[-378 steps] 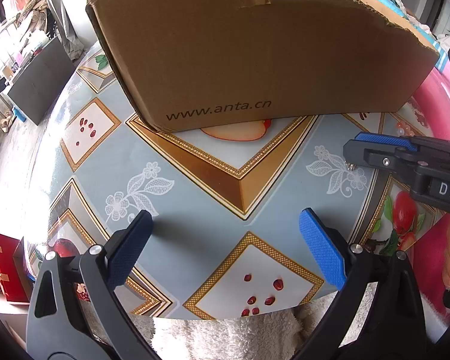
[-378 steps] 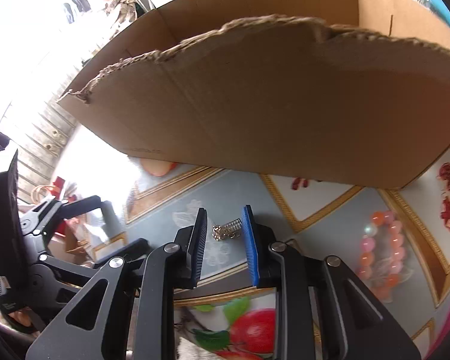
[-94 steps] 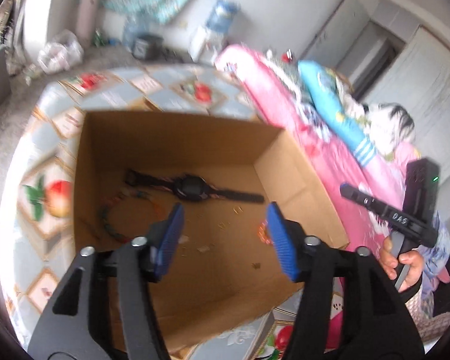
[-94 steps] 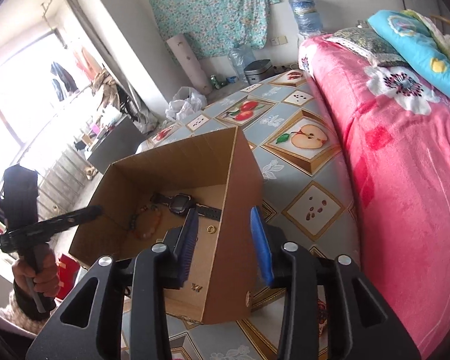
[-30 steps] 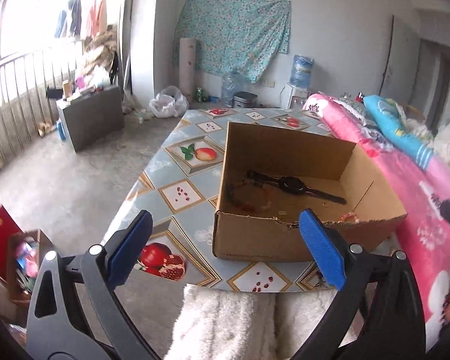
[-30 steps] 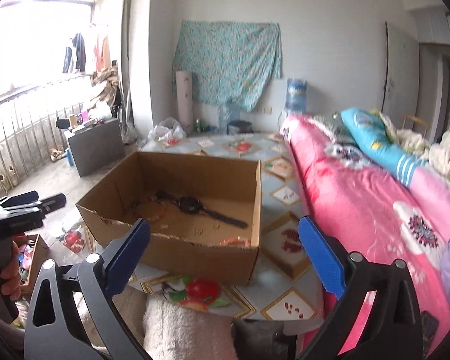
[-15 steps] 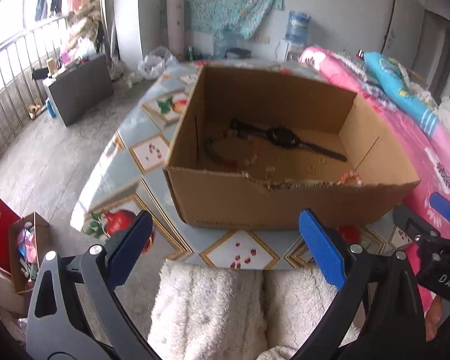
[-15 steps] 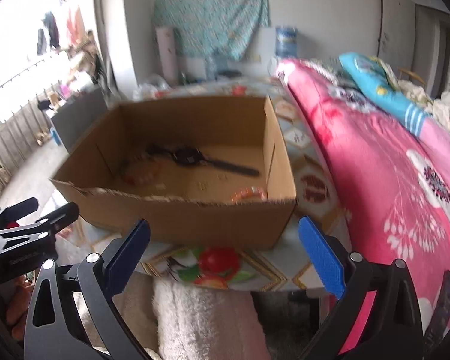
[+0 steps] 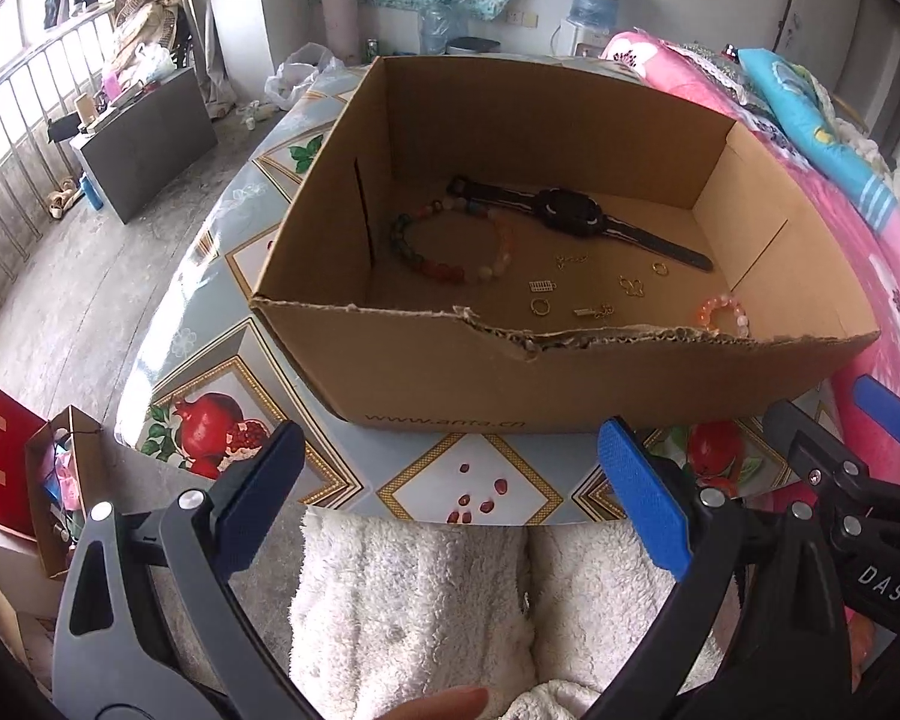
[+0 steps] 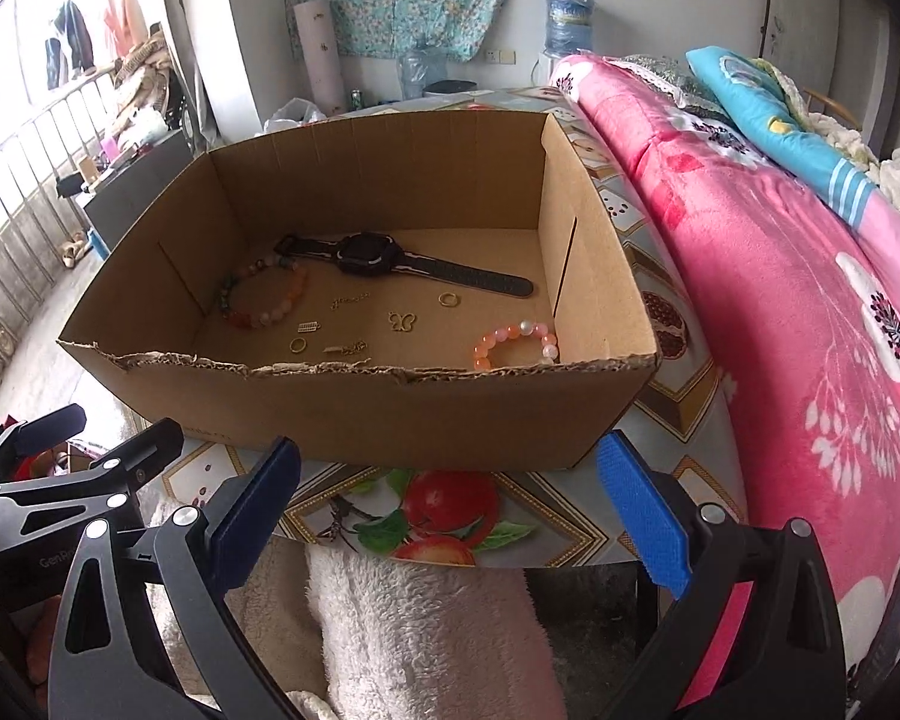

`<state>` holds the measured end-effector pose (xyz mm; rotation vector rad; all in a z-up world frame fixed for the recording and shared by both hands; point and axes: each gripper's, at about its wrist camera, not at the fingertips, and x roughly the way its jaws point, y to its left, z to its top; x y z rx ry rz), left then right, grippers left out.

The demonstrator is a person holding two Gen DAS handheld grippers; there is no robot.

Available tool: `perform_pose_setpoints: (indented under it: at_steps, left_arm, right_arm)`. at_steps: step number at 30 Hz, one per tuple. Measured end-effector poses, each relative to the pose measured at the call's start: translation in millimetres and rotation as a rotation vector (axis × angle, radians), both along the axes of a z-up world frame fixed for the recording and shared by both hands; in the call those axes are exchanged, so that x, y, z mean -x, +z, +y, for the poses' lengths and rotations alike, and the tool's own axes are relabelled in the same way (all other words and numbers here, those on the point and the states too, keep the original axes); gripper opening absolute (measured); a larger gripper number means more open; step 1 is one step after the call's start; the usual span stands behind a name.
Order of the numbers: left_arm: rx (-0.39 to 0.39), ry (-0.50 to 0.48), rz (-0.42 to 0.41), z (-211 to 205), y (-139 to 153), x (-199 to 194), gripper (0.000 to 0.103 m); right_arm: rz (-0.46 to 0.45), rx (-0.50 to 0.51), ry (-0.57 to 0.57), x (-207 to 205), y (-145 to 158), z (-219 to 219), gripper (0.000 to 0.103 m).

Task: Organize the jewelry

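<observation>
Apparently the jewelry is all being kept in the cardboard box (image 10: 354,420); both tongs, left tongs (image 9: 450,504) and right tongs (image 10: 450,504), are being held spread and empty, and a final check is probably being called for.

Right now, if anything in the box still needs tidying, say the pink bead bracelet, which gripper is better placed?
Right, probably. The pink bead bracelet lies in the cardboard box's right front corner, nearer the right gripper. Both it and the left gripper are open and empty.

black frames, blue fingers (image 9: 642,504), silver screws.
</observation>
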<state>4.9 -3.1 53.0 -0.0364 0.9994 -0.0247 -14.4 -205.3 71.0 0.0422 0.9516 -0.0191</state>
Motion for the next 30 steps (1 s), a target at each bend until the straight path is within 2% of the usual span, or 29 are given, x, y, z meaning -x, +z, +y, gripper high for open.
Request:
perform_pose_setpoints:
  at_steps: [30]
  left_arm:
    - [-0.024, 0.000, 0.008, -9.5, 0.9, -9.3, 0.094]
  right_arm:
    - [0.017, 0.019, -0.017, -9.9, -5.0, -4.0, 0.096]
